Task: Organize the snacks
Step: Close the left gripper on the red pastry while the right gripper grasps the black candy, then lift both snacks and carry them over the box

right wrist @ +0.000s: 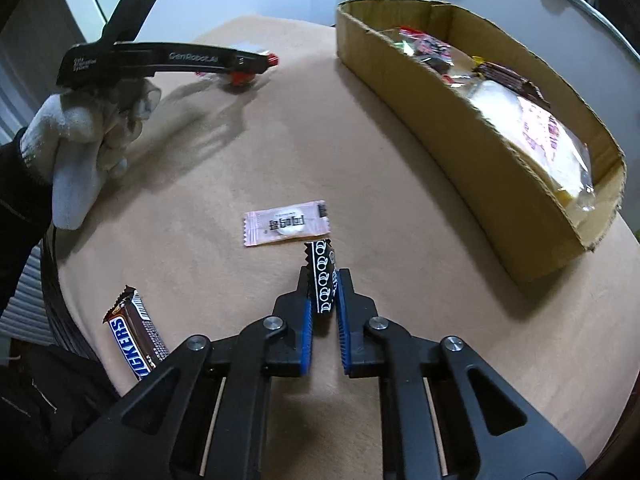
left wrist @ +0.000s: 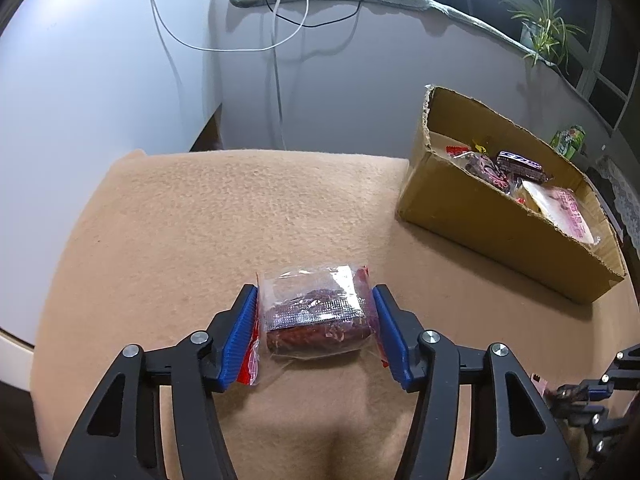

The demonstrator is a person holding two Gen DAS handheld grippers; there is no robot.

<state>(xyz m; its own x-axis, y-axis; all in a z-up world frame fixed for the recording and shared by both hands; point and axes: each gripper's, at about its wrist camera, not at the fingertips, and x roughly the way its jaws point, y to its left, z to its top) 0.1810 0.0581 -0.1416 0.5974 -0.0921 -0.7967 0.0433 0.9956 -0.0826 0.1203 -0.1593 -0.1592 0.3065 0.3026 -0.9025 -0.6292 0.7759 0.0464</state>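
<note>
The left gripper (right wrist: 256, 65) reads "GenRobot.AI"; the chocolate bar (right wrist: 136, 334), "ICKERS".

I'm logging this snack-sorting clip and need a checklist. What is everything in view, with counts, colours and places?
clear snack packet: 1, transparent with red ends and dark red filling, between the left gripper's pads
black sachet: 1, black with white print, pinched in the right gripper
pink sachet: 1, pale pink, on the cloth ahead of the right gripper
Snickers bar: 1, brown, near cloth edge
cardboard box: 1, brown, far right of the cloth, holding several mixed snacks
table cloth: 1, tan, covering the table
cables: several, white and black, on the wall
plant: 1, green, on the ledge
left gripper: 1, black with blue pads
right gripper: 1, black with blue pads
gloved left hand: 1, white glove
</note>
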